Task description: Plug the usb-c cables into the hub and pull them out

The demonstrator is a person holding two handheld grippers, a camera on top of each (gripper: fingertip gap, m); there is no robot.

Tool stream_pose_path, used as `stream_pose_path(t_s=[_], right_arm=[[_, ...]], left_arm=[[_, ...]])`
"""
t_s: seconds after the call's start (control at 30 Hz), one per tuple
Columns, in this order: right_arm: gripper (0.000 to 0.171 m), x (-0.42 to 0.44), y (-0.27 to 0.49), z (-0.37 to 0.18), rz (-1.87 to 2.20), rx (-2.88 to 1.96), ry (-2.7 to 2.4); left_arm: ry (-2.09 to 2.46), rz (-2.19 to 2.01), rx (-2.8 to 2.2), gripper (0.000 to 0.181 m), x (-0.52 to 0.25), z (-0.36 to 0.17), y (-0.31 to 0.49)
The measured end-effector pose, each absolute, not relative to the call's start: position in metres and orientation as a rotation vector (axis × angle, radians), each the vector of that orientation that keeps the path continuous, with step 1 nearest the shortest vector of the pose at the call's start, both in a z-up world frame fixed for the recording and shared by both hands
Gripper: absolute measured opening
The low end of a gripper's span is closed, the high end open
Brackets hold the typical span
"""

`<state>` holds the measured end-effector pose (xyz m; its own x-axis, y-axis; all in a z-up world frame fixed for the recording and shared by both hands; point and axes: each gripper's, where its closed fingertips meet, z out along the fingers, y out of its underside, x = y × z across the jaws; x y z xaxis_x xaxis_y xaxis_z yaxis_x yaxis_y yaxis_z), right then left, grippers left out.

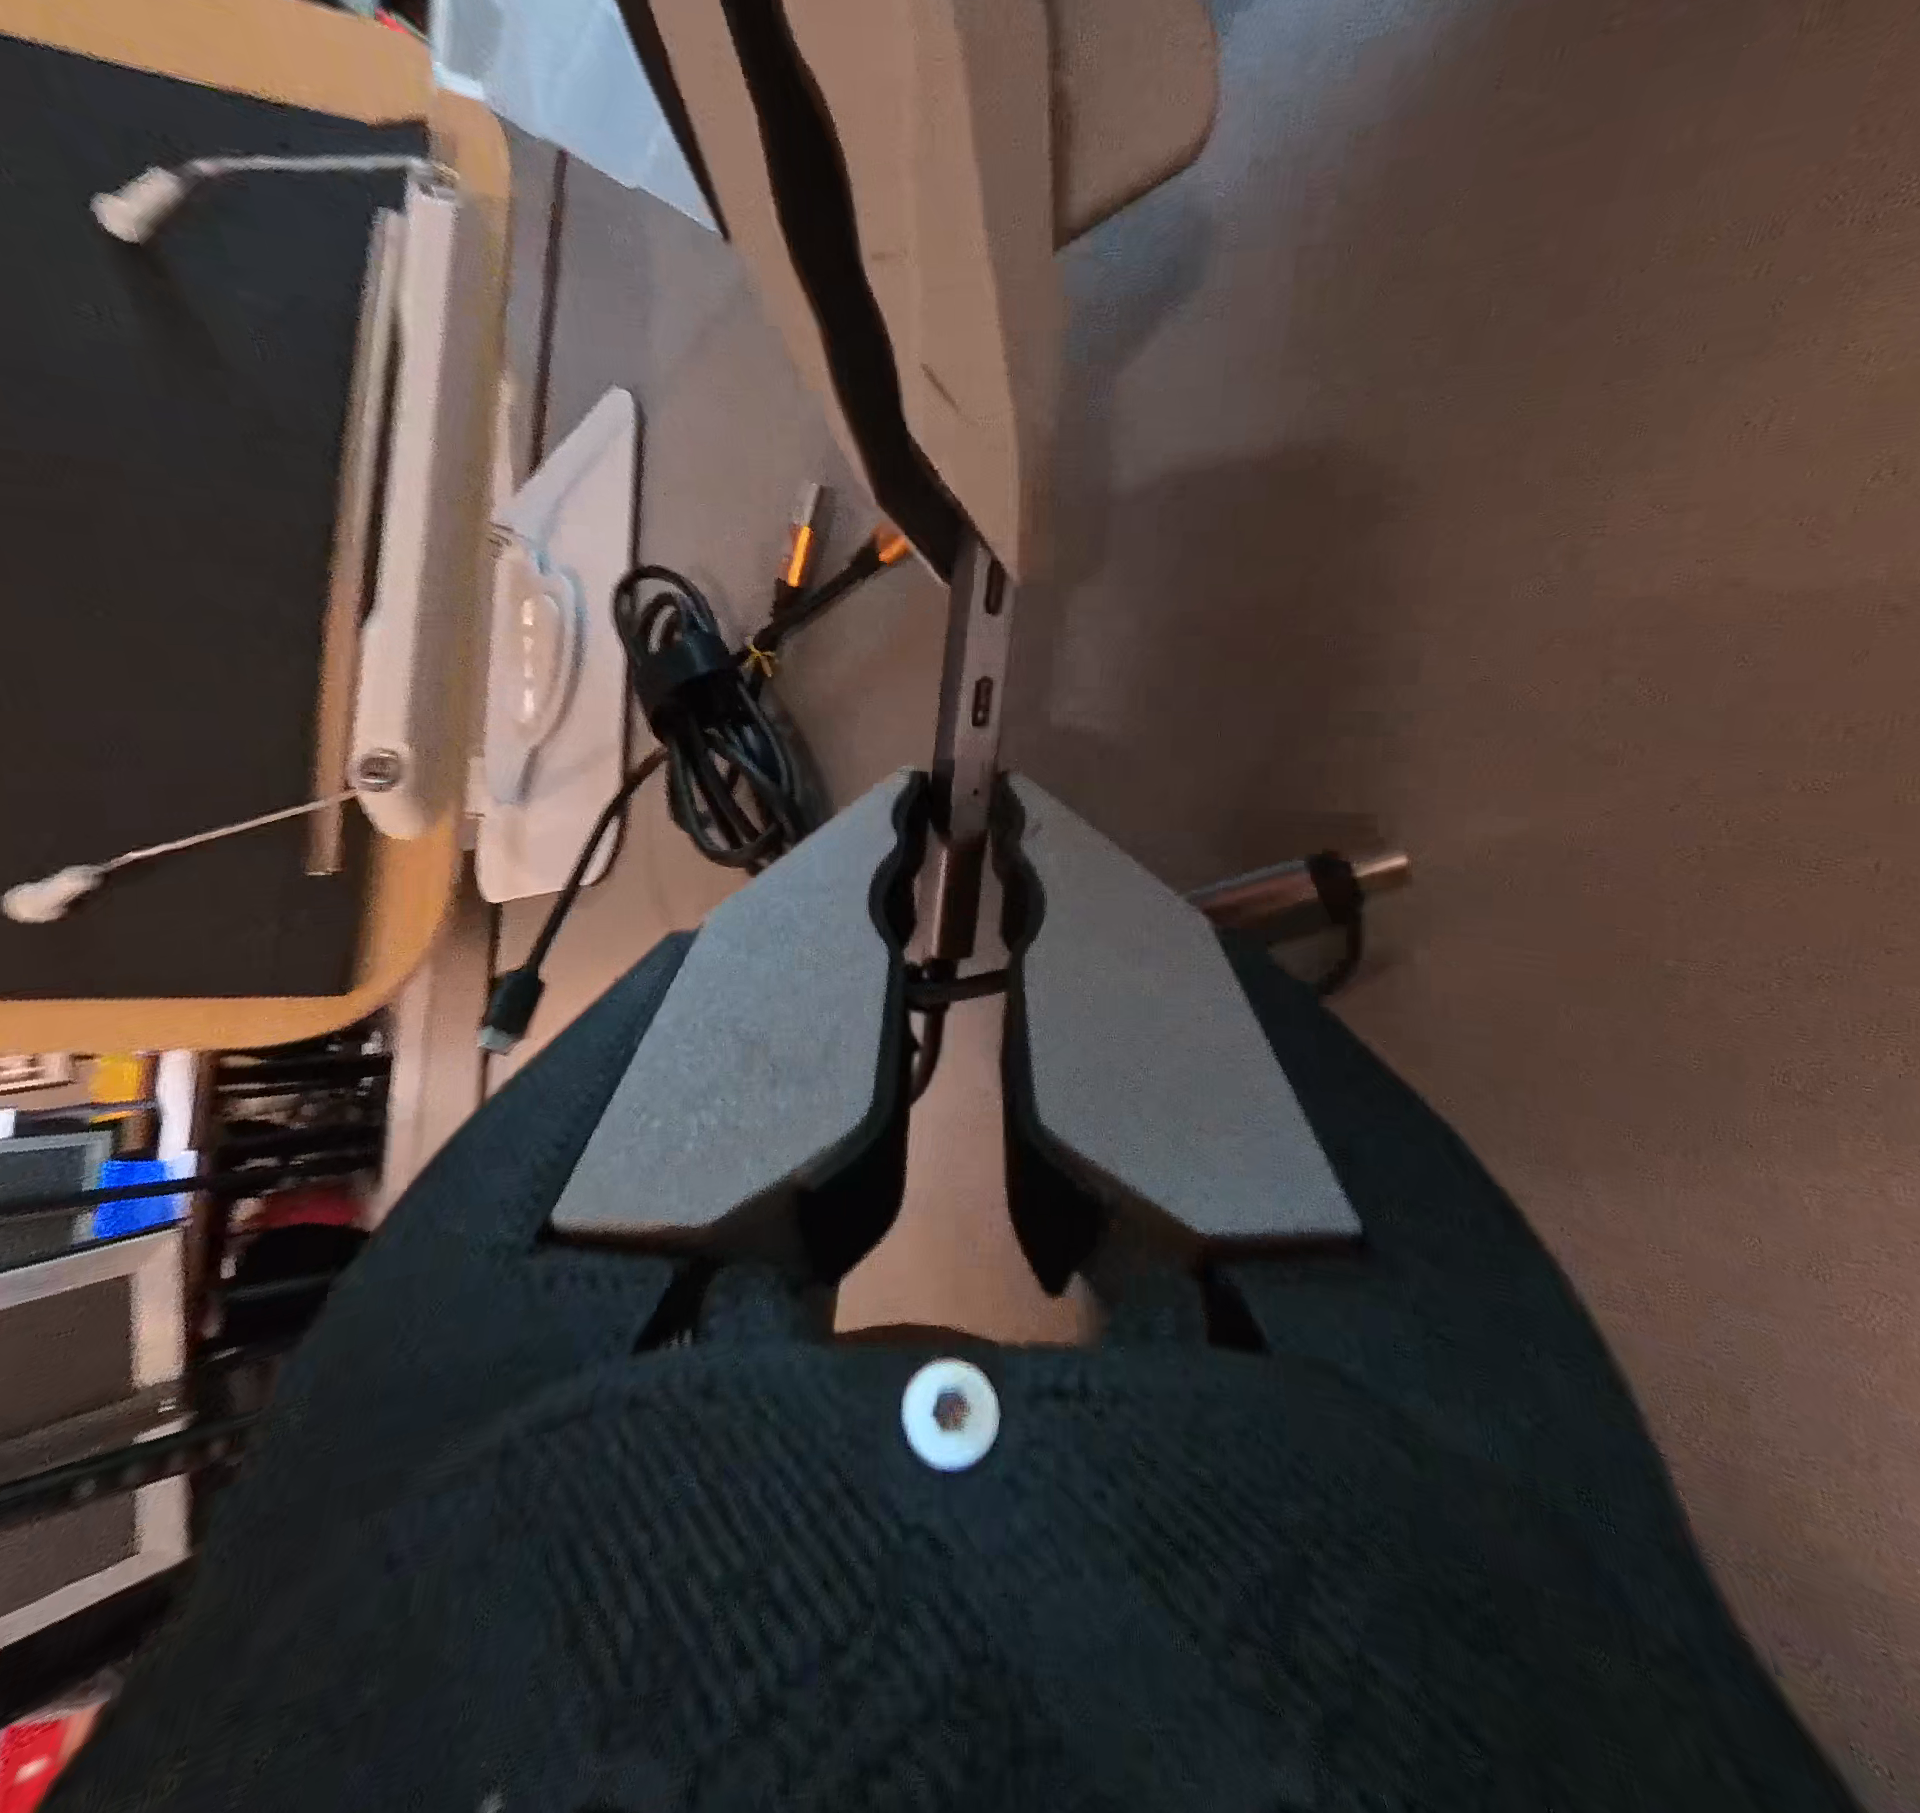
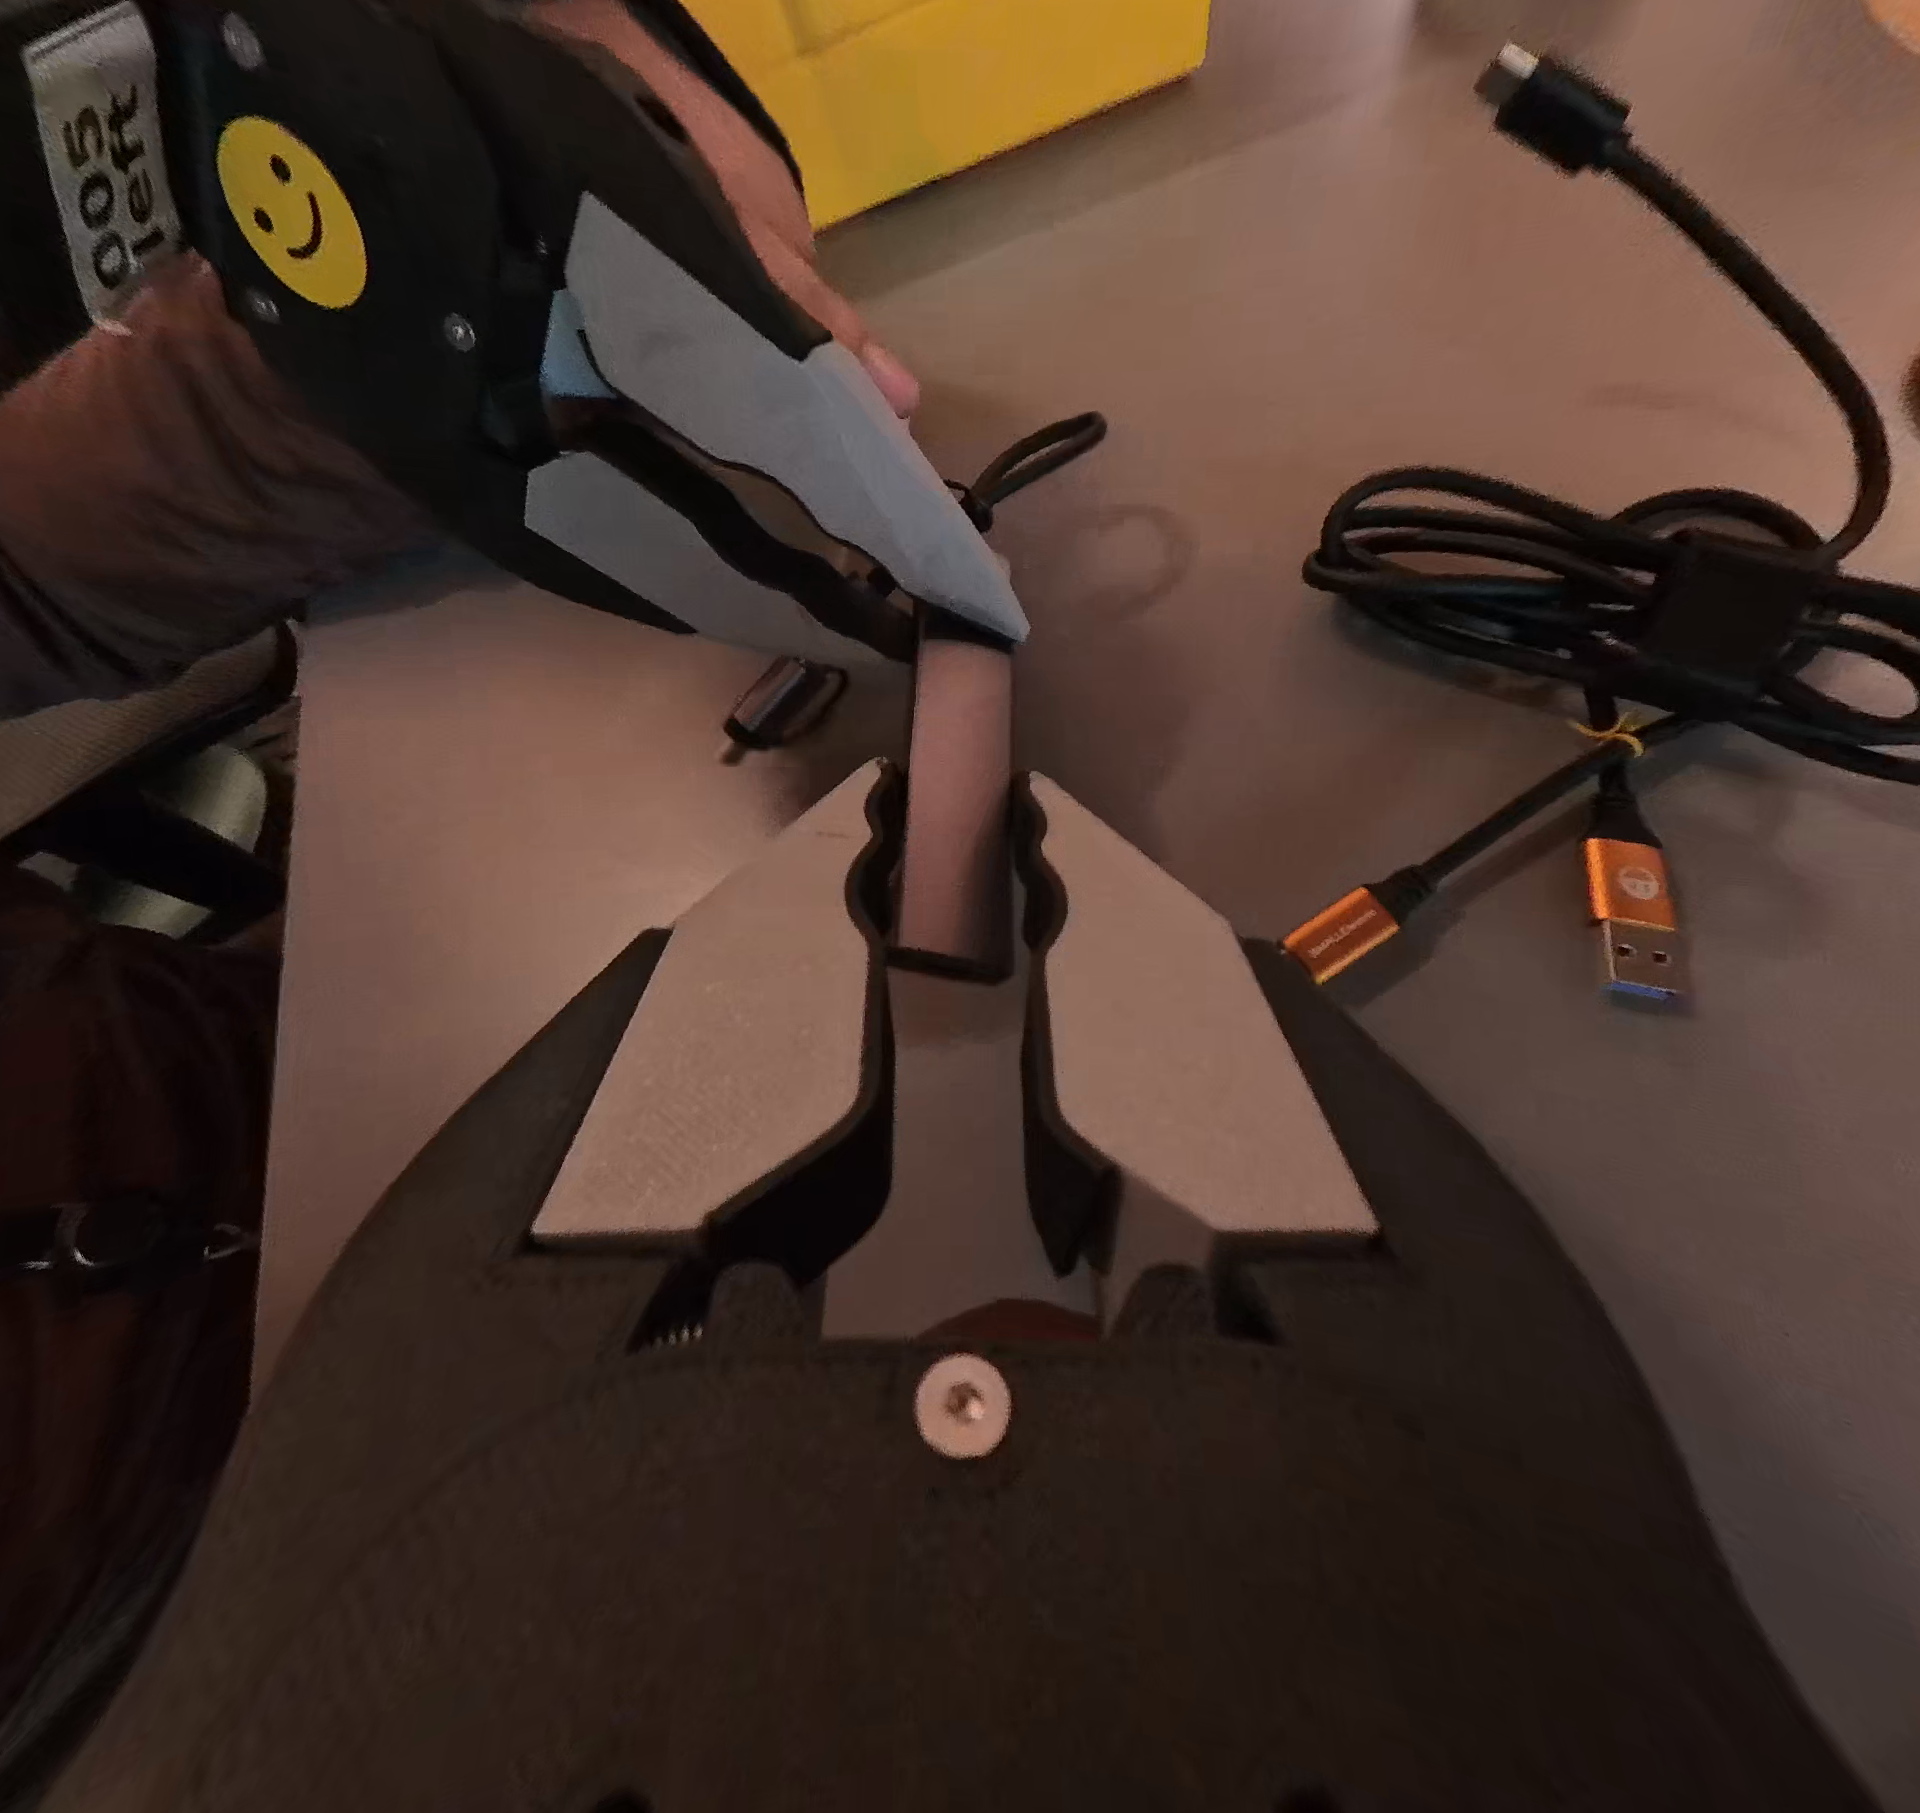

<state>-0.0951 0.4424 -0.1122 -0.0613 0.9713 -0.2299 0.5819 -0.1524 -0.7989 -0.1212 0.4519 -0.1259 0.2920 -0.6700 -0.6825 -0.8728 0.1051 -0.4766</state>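
A slim grey hub (image 1: pixel 977 662) is held off the table by both grippers, one at each end. My left gripper (image 1: pixel 961 787) is shut on its near end. The right gripper (image 1: pixel 982 558) comes in from above and clamps the far end. In the right wrist view, my right gripper (image 2: pixel 951 787) is shut on the hub (image 2: pixel 956 745), and the left gripper (image 2: pixel 966 631) grips its other end. Two ports show empty on the hub's edge. A coiled black cable bundle (image 2: pixel 1662 600) lies to the right with orange plugs (image 2: pixel 1340 932) and a black usb-c plug (image 2: pixel 1548 111).
The hub's own grey lead plug (image 1: pixel 1309 880) lies on the grey table (image 2: pixel 1351 329). The cable bundle (image 1: pixel 717 724) lies beside white packaging (image 1: pixel 561 662) and a wood-framed black panel (image 1: pixel 208 516). A yellow box (image 2: pixel 987 28) stands at the back.
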Motion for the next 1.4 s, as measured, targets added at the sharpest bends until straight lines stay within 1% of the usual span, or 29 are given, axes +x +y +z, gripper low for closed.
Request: stream_pose_path(t_s=[0.1, 0.2, 0.33, 0.4, 0.47, 0.53, 0.57, 0.63, 0.7, 0.8, 0.83, 0.87, 1.0, 1.13, 1.23, 1.27, 1.3, 1.4], right_arm=[[0.018, -0.097, 0.449, -0.103, 1.066, -1.709, -1.615], [0.016, -0.096, 0.461, -0.102, 0.898, -1.665, -1.594], [0.018, -0.094, 0.478, -0.108, 0.662, -1.636, -1.575], [0.017, -0.095, 0.482, -0.109, 0.528, -1.569, -1.602], [0.018, -0.096, 0.484, -0.109, 0.376, -1.477, -1.625], [0.019, -0.101, 0.478, -0.11, 0.314, -1.392, -1.66], [0.015, -0.103, 0.473, -0.11, 0.298, -1.356, -1.68], [0.013, -0.104, 0.471, -0.11, 0.242, -1.303, -1.704], [0.012, -0.104, 0.468, -0.102, 0.254, -1.255, -1.691], [0.011, -0.105, 0.461, -0.089, 0.346, -1.213, -1.674], [0.009, -0.106, 0.458, -0.09, 0.353, -1.201, -1.689], [0.007, -0.107, 0.456, -0.092, 0.35, -1.179, -1.702], [0.006, -0.11, 0.448, -0.088, 0.385, -1.112, -1.707], [0.006, -0.111, 0.44, -0.083, 0.439, -1.08, -1.714], [0.006, -0.112, 0.432, -0.081, 0.501, -1.059, -1.726], [0.006, -0.112, 0.429, -0.081, 0.516, -1.052, -1.737], [0.006, -0.112, 0.427, -0.082, 0.522, -1.045, -1.746], [0.007, -0.111, 0.432, -0.08, 0.489, -1.022, -1.731]], left_arm=[[1.396, 0.293, -1.591, 0.008, -0.123, -0.114, 0.454], [1.365, 0.276, -1.579, 0.007, -0.123, -0.108, 0.455], [1.338, 0.319, -1.613, 0.007, -0.13, -0.109, 0.459], [1.321, 0.293, -1.632, 0.006, -0.132, -0.109, 0.46], [1.307, 0.258, -1.649, 0.007, -0.131, -0.109, 0.459], [1.306, 0.222, -1.65, 0.007, -0.128, -0.108, 0.456], [1.317, 0.205, -1.642, 0.007, -0.125, -0.107, 0.454], [1.337, 0.227, -1.62, 0.007, -0.123, -0.105, 0.451], [1.319, 0.193, -1.595, 0.007, -0.122, -0.098, 0.449], [1.225, -0.001, -1.604, 0.008, -0.122, -0.085, 0.444], [1.205, -0.053, -1.618, 0.012, -0.125, -0.083, 0.442], [1.183, -0.045, -1.625, 0.02, -0.13, -0.079, 0.444], [1.177, -0.085, -1.687, 0.031, -0.145, -0.085, 0.44], [1.212, -0.118, -1.67, 0.032, -0.138, -0.089, 0.435], [1.262, -0.081, -1.671, 0.028, -0.133, -0.098, 0.435], [1.281, -0.052, -1.665, 0.022, -0.133, -0.1, 0.436], [1.306, -0.002, -1.65, 0.011, -0.135, -0.103, 0.438], [1.32, 0.086, -1.605, 0.009, -0.137, -0.095, 0.44]])
